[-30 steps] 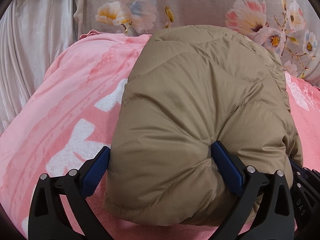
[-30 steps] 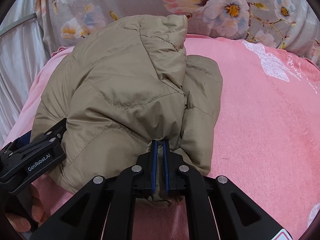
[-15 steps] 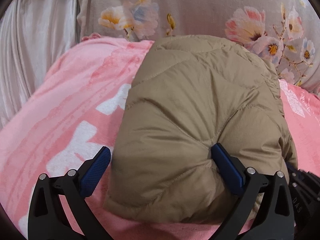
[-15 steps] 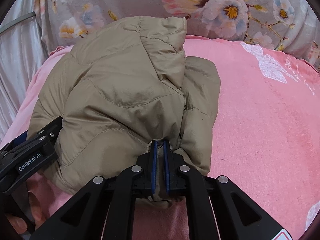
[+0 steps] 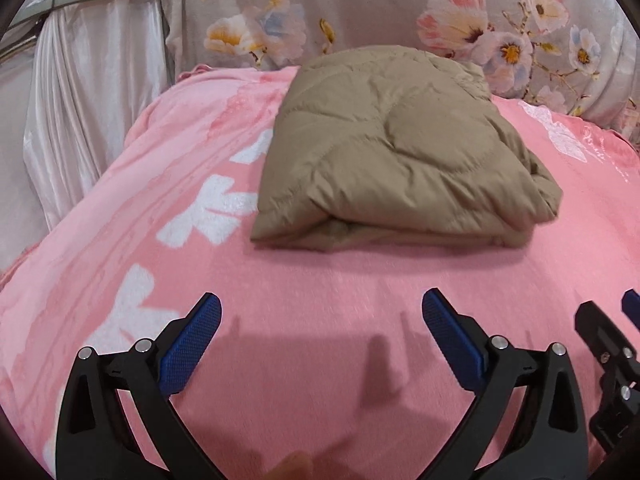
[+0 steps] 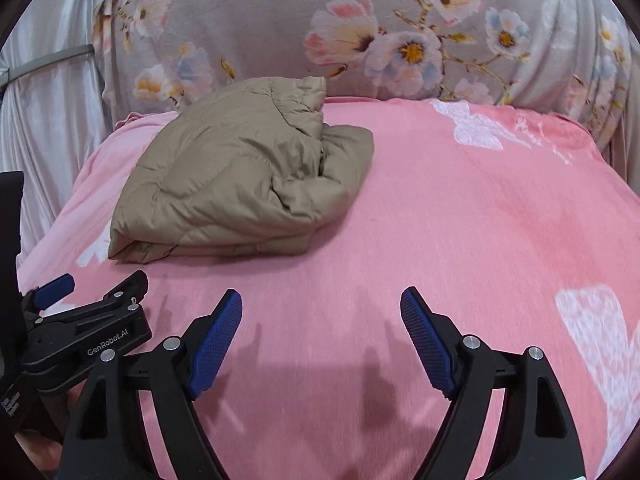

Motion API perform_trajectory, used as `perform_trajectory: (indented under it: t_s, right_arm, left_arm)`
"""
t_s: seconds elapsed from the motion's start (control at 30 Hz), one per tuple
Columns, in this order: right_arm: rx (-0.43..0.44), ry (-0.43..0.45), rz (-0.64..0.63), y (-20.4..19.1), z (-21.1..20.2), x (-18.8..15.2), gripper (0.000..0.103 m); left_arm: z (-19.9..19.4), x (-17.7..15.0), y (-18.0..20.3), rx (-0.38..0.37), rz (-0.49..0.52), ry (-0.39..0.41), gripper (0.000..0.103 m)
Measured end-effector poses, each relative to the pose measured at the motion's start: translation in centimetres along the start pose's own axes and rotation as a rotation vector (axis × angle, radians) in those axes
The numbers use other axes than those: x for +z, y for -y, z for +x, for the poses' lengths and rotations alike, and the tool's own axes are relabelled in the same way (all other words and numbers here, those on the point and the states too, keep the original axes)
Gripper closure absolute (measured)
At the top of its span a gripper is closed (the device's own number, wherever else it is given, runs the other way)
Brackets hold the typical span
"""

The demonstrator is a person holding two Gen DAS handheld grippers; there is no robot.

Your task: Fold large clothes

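Note:
A tan quilted puffer jacket [image 5: 396,152] lies folded into a thick bundle on the pink blanket [image 5: 320,320], toward the far side; it also shows in the right wrist view [image 6: 240,176] at the left. My left gripper [image 5: 322,316] is open and empty, held back from the jacket's near edge. My right gripper [image 6: 322,310] is open and empty, also back from the jacket and to its right. The left gripper's body [image 6: 88,332] shows at the lower left of the right wrist view.
A grey floral pillow or headboard cover [image 5: 380,12] runs along the far side behind the jacket. A pale satin curtain [image 5: 80,100] hangs at the left edge of the bed. Pink blanket with white prints [image 6: 500,220] stretches to the right.
Both grippers have let go of the jacket and pulled back toward me. The right gripper went from shut on the jacket to open. The jacket now rests folded on the blanket.

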State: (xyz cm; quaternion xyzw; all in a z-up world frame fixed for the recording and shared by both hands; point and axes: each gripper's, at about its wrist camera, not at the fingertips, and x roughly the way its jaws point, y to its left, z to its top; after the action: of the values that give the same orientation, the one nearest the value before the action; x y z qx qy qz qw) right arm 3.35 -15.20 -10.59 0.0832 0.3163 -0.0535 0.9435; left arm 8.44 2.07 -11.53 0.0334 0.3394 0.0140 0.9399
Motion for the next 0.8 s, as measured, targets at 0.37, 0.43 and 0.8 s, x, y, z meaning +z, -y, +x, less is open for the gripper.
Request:
perform_trajectory:
  t_s: [0.37,0.43,0.8]
  right_arm:
    - [-0.058,0.029,-0.016,-1.2,-2.1,-2.3,0.023]
    - [-0.066,0.038,-0.015,-1.2,-2.3,-2.4,0.023]
    - [-0.049,-0.002,-0.044,-1.3,-1.4,-2.3,0.023]
  left_arm:
    - [-2.7,-2.5,-0.3,0.029,-0.023,0.038,0.005]
    - [-2.8,-2.6,-0.3,0.027,-0.023,0.044,0.005]
    - [-2.6,-2.6,-0.3,0.032,-0.025,0.041,0.005]
